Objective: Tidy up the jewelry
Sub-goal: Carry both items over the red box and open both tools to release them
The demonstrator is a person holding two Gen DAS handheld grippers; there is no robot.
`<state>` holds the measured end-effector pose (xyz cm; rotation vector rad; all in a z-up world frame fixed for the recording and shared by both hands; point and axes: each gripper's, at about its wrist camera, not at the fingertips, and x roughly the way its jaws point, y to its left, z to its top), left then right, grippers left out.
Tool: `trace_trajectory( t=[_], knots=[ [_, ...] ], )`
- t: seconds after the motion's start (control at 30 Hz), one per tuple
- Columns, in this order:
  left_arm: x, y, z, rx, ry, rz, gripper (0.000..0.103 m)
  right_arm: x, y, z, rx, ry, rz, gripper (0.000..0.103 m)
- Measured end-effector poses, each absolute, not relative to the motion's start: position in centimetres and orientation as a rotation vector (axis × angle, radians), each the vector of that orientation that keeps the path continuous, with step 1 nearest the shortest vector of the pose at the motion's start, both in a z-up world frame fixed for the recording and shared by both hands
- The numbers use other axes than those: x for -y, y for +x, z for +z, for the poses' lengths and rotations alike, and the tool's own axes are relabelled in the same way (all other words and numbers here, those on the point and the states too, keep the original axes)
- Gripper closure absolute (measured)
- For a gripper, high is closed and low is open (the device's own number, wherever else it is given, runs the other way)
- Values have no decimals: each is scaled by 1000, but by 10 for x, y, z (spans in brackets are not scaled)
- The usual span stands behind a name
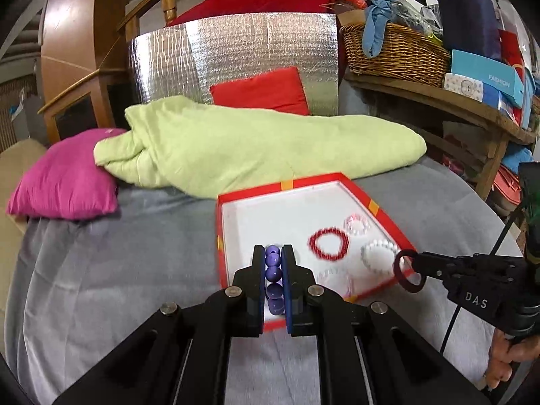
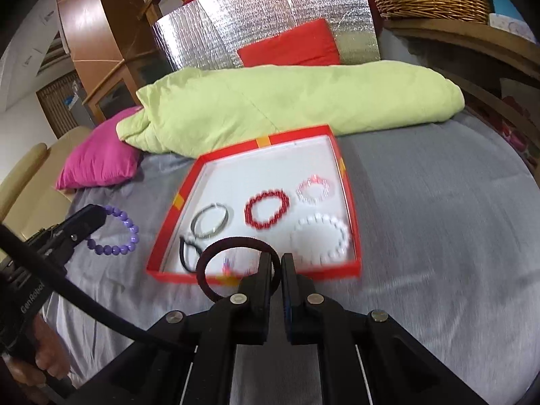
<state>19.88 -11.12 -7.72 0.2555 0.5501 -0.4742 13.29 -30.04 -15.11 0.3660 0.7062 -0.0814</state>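
Close to us, our left gripper (image 1: 273, 253) pinches the purple bead bracelet (image 1: 273, 273) and our right gripper (image 2: 276, 260) pinches a dark hair band (image 2: 216, 253), both over the red box's (image 2: 162, 233) near edge. Either could slip onto the grey blanket (image 2: 438, 236). Only our right view shows the silver bangle (image 2: 210, 221) farther inside.

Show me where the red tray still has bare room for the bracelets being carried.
The red tray is bare across its far-left half, between the far rim and the grey bangle. The right side is crowded: red bead bracelet, pink bracelet, white bracelet.
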Motion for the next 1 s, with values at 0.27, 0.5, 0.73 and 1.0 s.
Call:
trace_trajectory(
  t=[0.27,0.5,0.73,1.0],
  knots=[
    [137,235,-78,-558,246,-479,93,314,181,-145,-696,395,-44,96],
    [148,277,-82,-579,216,-508,93,322,218,-146,-698,409,-27,96],
    [152,317,-96,-636,166,-499,93,331,257,-157,-722,422,-41,96],
    [168,347,-119,-688,160,-503,93,340,293,-171,-754,476,-52,96]
  ],
)
